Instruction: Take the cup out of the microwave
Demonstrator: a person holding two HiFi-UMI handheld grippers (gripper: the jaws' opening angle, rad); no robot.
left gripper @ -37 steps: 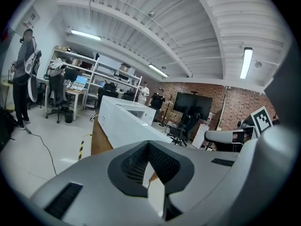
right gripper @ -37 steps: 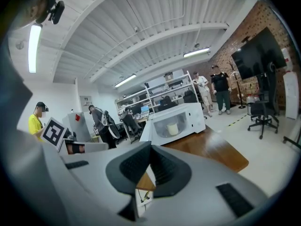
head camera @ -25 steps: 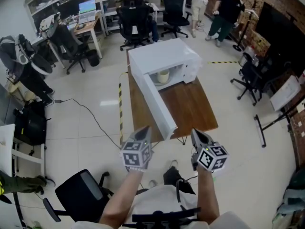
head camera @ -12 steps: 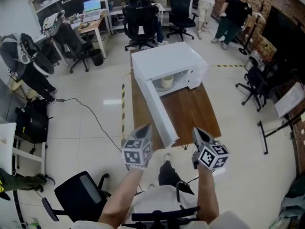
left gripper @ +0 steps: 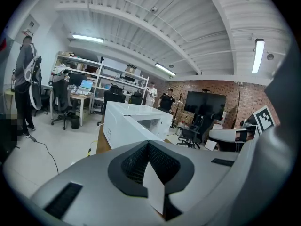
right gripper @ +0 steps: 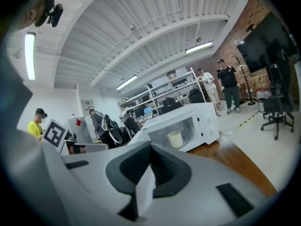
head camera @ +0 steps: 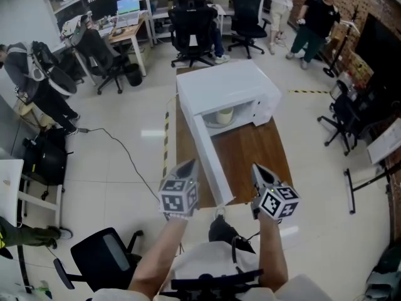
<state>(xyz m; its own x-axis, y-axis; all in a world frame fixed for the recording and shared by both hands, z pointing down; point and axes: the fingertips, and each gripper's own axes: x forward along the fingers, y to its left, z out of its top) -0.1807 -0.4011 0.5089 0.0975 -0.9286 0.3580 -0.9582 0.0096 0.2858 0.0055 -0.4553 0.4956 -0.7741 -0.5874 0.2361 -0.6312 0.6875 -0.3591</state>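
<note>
The left gripper point(head camera: 187, 164) and the right gripper point(head camera: 257, 168) are held just short of the near end of a wooden table point(head camera: 250, 152), both clenched shut with nothing between the jaws. Beyond them, a white microwave point(head camera: 232, 83) is seen with its door point(head camera: 210, 162) swung open. The cream cup point(head camera: 224, 115) is seen standing inside. Office chairs point(head camera: 194, 24) are ranged behind.

Head view: high, steeply down, white boxy microwave point(head camera: 229, 89) on brown wooden table point(head camera: 250, 149) ahead, well off. Left gripper view: low, faces microwave point(left gripper: 134, 121) door side. Right gripper view: low, faces its open cavity point(right gripper: 176, 135). All three share microwave.
</note>
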